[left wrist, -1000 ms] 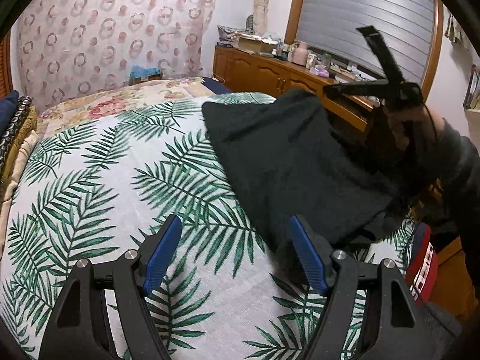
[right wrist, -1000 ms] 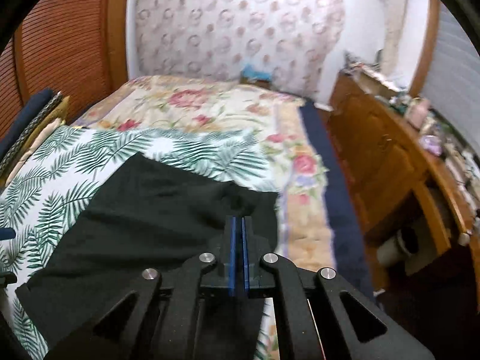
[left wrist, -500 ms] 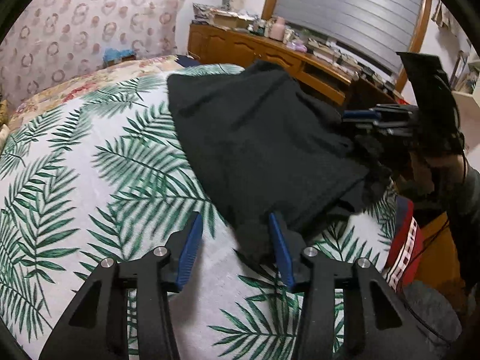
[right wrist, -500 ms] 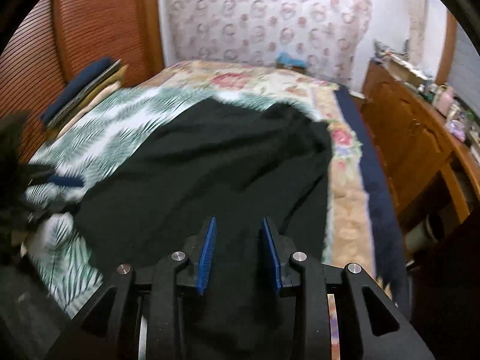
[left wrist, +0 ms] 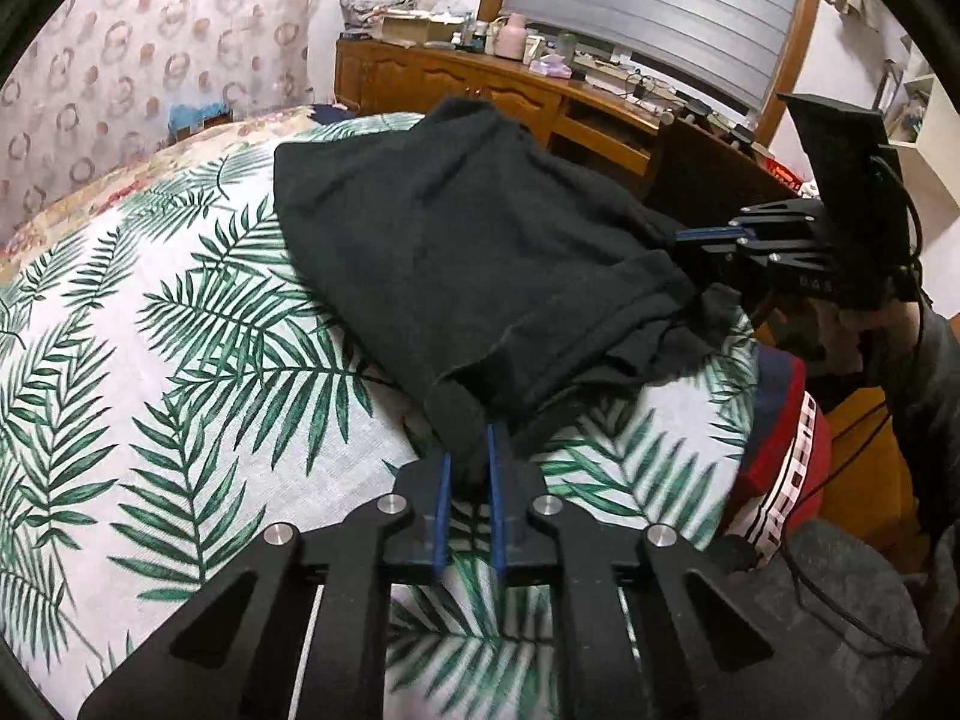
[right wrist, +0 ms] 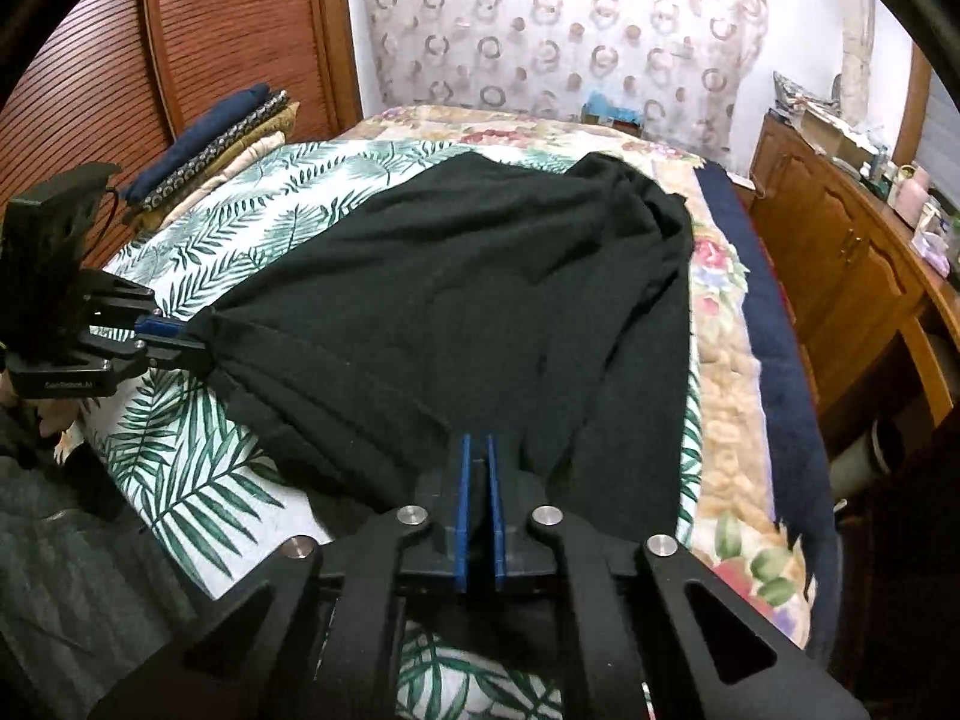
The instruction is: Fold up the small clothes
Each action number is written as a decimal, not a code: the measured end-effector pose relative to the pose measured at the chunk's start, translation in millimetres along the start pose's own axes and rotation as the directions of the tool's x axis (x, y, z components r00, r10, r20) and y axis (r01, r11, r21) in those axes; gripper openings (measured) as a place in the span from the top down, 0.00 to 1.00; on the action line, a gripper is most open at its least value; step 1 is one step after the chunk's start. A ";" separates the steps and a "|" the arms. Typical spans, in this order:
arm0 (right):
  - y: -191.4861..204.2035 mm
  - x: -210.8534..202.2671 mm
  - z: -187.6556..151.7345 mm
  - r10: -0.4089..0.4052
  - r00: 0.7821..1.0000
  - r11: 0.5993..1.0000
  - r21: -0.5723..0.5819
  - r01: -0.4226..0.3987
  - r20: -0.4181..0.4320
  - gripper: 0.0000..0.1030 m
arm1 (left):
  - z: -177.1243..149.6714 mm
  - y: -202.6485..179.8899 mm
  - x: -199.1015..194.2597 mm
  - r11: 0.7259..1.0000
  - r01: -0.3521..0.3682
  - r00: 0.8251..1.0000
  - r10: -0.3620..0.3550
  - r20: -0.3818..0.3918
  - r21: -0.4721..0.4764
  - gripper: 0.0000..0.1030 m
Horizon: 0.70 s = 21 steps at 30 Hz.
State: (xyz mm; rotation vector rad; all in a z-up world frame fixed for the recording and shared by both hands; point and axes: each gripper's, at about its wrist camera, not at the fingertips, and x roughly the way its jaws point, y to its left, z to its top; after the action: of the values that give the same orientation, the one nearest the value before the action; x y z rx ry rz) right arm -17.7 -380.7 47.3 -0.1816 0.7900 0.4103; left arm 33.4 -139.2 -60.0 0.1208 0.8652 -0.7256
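Note:
A black garment (left wrist: 456, 252) lies spread over the leaf-print sheet (left wrist: 180, 360) on the bed. My left gripper (left wrist: 468, 444) has the garment's near corner bunched between its blue pads, and its jaws are closing on it. My right gripper (right wrist: 476, 444) is shut on the opposite hem of the garment (right wrist: 480, 300). From the left wrist view the right gripper (left wrist: 684, 235) pinches the cloth's right edge, a hand behind it. The right wrist view has the left gripper (right wrist: 174, 330) gripping the cloth's left corner. The fabric stretches between the two.
A stack of folded cloths (right wrist: 210, 144) sits by the wooden shutter at the bed's left. A floral quilt (right wrist: 726, 360) covers the bed's right side. A cluttered wooden sideboard (left wrist: 480, 78) runs along the wall. A red and navy item (left wrist: 786, 468) hangs at the bed's edge.
My left jaws went from wide apart to closed around the garment's near corner. The right jaws opened, then shut on the hem as that gripper moved across the cloth.

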 end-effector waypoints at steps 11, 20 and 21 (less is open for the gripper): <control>5.7 -10.6 -8.6 -0.017 1.000 1.000 0.006 0.017 -0.010 0.98 | -0.2 -0.9 -26.9 0.997 -0.081 0.996 0.081 0.035 -0.011 0.91; -10.3 -15.2 21.3 -0.112 0.990 0.994 0.019 0.111 0.089 0.68 | 49.2 52.3 -22.7 0.986 -0.150 0.982 0.157 0.108 -0.070 0.39; -12.4 -8.8 27.8 -0.110 0.989 0.994 0.024 0.108 0.099 0.59 | 56.9 55.1 -17.1 0.986 -0.156 0.981 0.162 0.105 -0.063 0.31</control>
State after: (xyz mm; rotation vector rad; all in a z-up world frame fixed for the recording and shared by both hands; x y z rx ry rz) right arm 0.1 -385.8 73.0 -0.1849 0.6811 0.3067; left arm 97.7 -109.9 -20.2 0.0991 0.7599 -0.5534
